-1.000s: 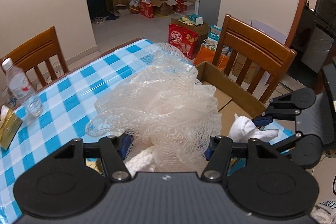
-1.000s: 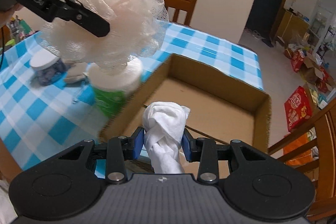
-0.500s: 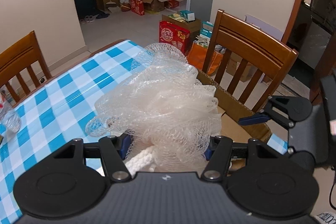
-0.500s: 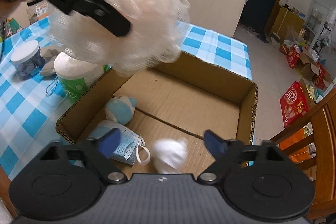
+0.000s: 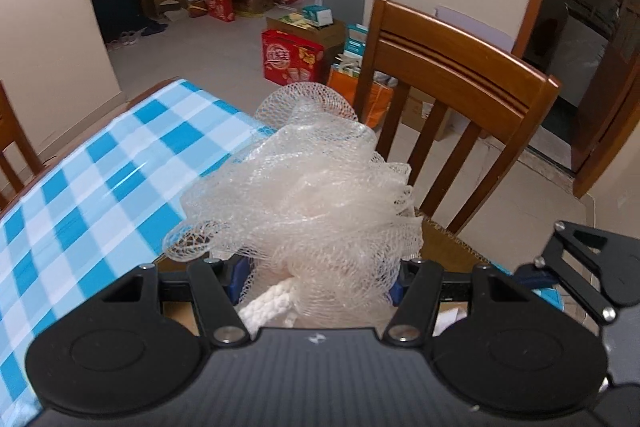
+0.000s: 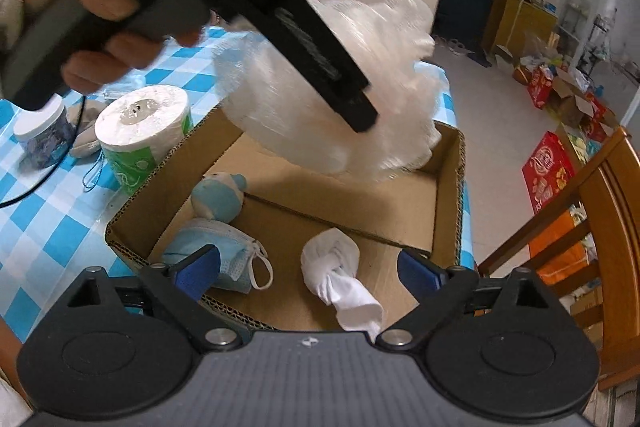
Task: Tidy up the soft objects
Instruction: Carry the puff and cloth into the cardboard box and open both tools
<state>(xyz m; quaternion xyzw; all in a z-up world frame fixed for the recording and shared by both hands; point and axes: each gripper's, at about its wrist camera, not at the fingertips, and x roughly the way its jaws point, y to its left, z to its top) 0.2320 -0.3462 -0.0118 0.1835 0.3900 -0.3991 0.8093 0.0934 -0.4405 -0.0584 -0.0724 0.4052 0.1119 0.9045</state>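
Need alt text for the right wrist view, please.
The open right claw hangs over a brown cardboard box holding a knotted white cloth, blue face mask and small blue plush toy; the left claw holds a white mesh bath pouf above it.

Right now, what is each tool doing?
Left tool: shut on the mesh bath pouf.
Right tool: open, just opened, empty; white sock lies in the box.

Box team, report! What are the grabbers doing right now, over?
Left gripper shut on bath pouf, over cardboard box. Right gripper just opened, empty; knotted white sock lies in box. Nothing blocking.
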